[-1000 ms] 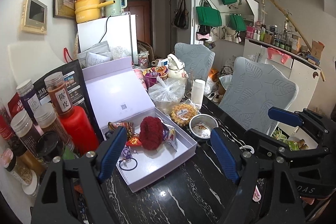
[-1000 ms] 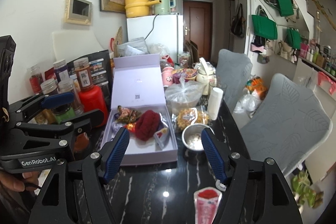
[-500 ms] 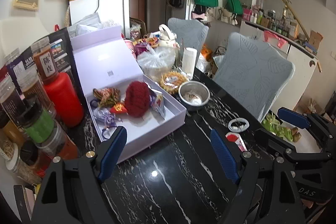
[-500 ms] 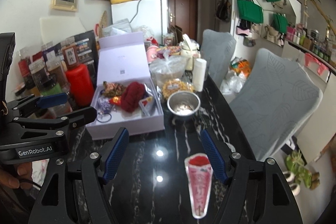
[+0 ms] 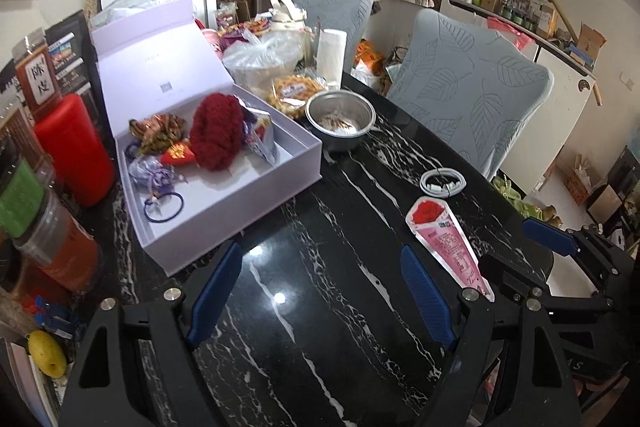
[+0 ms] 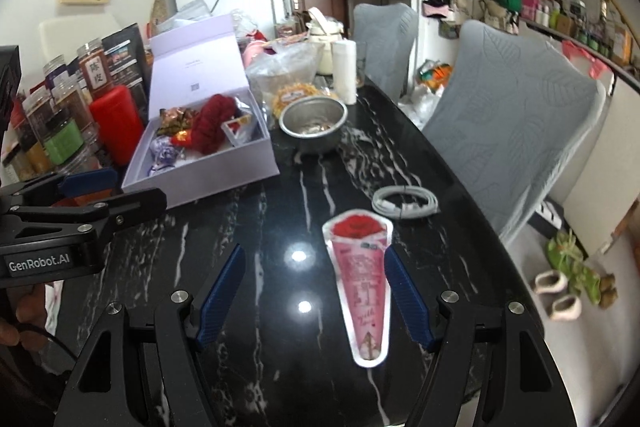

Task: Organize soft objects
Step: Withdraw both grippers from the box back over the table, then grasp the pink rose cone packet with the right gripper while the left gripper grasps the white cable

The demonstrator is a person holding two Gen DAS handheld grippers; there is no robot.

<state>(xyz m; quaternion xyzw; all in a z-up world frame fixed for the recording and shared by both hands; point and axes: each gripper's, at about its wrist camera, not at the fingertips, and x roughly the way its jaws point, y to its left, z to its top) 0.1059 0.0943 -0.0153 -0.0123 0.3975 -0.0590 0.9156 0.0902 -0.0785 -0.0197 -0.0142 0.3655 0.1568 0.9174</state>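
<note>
An open lilac box (image 5: 280, 171) (image 6: 208, 183) stands on the black marble table (image 5: 320, 307). It holds a red woolly ball (image 5: 216, 135) (image 6: 212, 123), a purple hair tie (image 5: 164, 207), crumpled wrappers and small packets. A pink cone-shaped packet with a red rose (image 6: 360, 275) (image 5: 448, 243) lies flat on the table, just inside my right gripper's right finger. My right gripper (image 6: 316, 299) is open and empty. My left gripper (image 5: 320, 299) is open and empty over bare table, short of the box.
A coiled white cable (image 6: 404, 207) lies beyond the packet. A steel bowl (image 6: 312, 127) stands right of the box. Jars and a red canister (image 5: 76, 147) line the left edge. Grey chairs (image 6: 516, 139) stand along the right side.
Both grippers have pulled back from the box toward the near end of the table. The pink packet and the white cable have come fully into view. Both stay open.
</note>
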